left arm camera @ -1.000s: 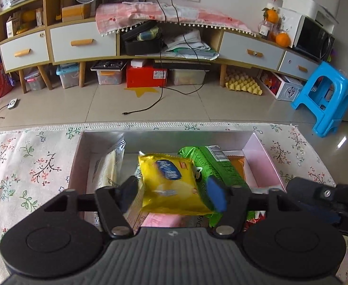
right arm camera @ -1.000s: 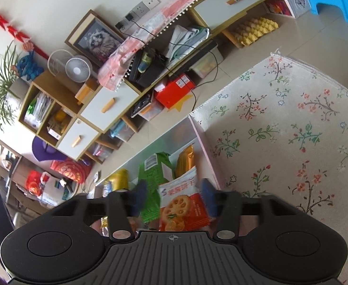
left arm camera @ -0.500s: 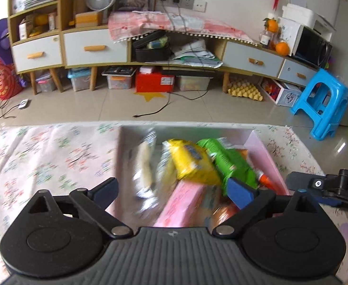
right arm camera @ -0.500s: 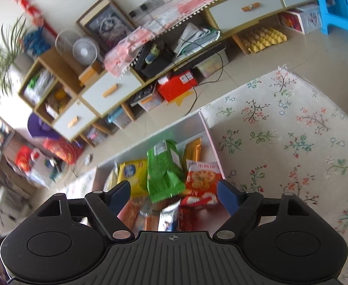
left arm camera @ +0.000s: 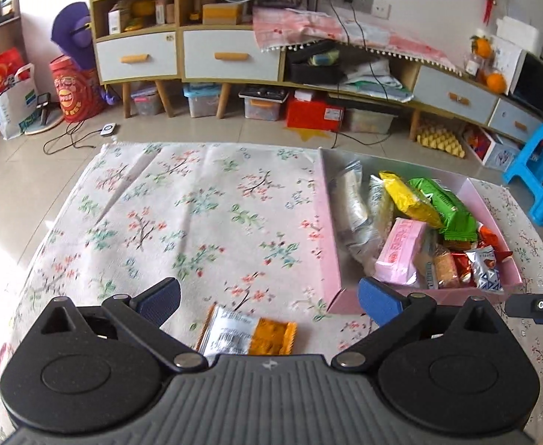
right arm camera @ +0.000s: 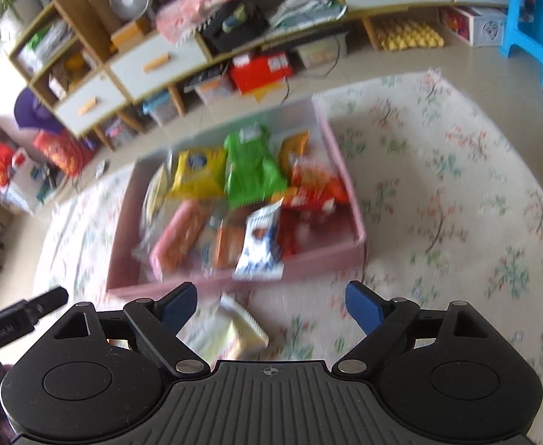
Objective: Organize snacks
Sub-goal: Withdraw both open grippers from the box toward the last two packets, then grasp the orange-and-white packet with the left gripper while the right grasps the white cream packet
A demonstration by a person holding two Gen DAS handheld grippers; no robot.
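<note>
A pink box [left arm camera: 328, 244] on the floral cloth holds several snack packets, among them a yellow one [left arm camera: 408, 198], a green one [left arm camera: 443, 209] and a pink pack [left arm camera: 401, 250]. My left gripper [left arm camera: 267, 296] hovers left of the box, its jaws opening wide with nothing gripped. An orange and silver packet [left arm camera: 247, 337] lies on the cloth below its fingers. The right wrist view is blurred. My right gripper [right arm camera: 271, 304] hangs in front of the box [right arm camera: 301, 265], jaws opening and empty, with a pale packet [right arm camera: 234, 330] on the cloth under it.
The floral cloth [left arm camera: 182, 215] spreads wide to the left of the box. Beyond the table stand a low cabinet with drawers [left arm camera: 230, 55], storage bins on the floor and a blue stool [left arm camera: 542, 181] at the right. Part of the other gripper [left arm camera: 538, 304] shows at the right edge.
The left gripper let go of the yellow packet and the right of an orange-red packet; both packets now lie in the box. Both grippers opened and drew back, the left swinging leftward.
</note>
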